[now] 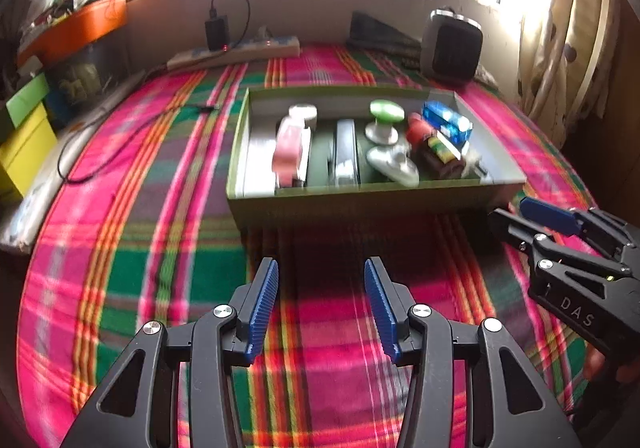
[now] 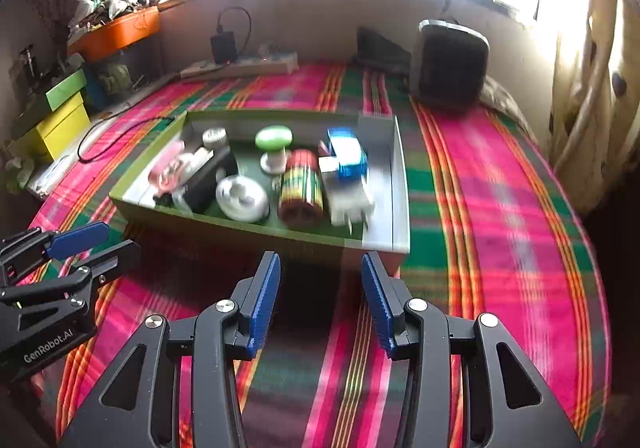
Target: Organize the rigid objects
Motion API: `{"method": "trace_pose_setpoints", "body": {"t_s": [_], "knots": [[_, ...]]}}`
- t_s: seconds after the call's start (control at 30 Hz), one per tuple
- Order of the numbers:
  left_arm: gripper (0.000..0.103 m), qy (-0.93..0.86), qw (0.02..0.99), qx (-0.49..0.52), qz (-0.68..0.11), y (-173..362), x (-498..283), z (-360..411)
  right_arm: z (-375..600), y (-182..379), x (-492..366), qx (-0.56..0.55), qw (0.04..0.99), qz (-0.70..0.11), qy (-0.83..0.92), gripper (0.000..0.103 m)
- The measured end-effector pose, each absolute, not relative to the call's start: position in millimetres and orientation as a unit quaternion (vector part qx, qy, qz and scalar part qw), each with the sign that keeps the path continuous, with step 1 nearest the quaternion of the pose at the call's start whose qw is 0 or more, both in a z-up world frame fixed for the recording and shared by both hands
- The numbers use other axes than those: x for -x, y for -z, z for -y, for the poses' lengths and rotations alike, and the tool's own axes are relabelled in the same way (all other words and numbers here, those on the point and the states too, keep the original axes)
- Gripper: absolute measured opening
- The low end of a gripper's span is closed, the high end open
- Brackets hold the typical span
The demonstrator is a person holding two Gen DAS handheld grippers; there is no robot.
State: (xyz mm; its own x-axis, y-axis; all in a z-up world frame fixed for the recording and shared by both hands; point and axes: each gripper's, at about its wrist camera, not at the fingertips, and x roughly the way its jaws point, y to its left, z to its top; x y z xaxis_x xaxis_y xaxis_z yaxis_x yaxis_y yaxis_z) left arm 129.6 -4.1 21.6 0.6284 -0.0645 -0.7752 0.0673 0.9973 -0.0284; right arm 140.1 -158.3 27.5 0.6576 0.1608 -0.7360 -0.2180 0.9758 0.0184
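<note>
A shallow green box (image 1: 360,204) (image 2: 224,226) sits on the plaid bed cover ahead of both grippers. Inside lie a pink packet (image 1: 290,152) (image 2: 170,168), a dark case (image 1: 346,152), a green-topped knob (image 1: 386,112) (image 2: 274,138), a silver round piece (image 1: 392,164) (image 2: 242,198), a red and green can (image 1: 434,146) (image 2: 300,188) and a blue carton (image 1: 448,122) (image 2: 348,156). My left gripper (image 1: 320,264) (image 2: 120,238) stands open short of the box's near wall, nothing between its blue pads. My right gripper (image 2: 320,258) (image 1: 510,210) is open and empty by the box's near right corner.
A power strip (image 1: 236,52) with a charger lies at the far edge, its cable (image 1: 120,152) trailing over the cover on the left. A dark heater (image 1: 452,44) stands at the back right. Yellow and green boxes (image 1: 24,136) are stacked at the left, curtains hang at the right.
</note>
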Motion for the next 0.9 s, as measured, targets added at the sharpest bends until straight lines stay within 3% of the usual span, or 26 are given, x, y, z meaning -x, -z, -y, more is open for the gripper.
{"method": "trace_pose_setpoints", "body": {"t_s": [0.2, 0.3, 0.67, 0.9], "knots": [[0.045, 0.036, 0.897, 0.003, -0.44, -11.4, -119.7, 5.6, 160.2, -17.8, -126.7, 0.038, 0.906, -0.412, -0.092, 0.045], [0.045, 0.032, 0.898, 0.003, -0.439, -9.7, -116.7, 5.8, 160.9, -12.6, -122.0, 0.039, 0.902, -0.422, -0.085, 0.057], [0.049, -0.002, 0.903, -0.011, -0.43, -8.7, -108.2, 16.8, 167.9, -4.0, -108.3, 0.032, 0.897, -0.435, -0.07, 0.059], [0.05, -0.009, 0.902, -0.012, -0.431, -10.0, -110.2, 17.3, 172.0, -3.2, -107.1, 0.027, 0.896, -0.438, -0.059, 0.067]]}}
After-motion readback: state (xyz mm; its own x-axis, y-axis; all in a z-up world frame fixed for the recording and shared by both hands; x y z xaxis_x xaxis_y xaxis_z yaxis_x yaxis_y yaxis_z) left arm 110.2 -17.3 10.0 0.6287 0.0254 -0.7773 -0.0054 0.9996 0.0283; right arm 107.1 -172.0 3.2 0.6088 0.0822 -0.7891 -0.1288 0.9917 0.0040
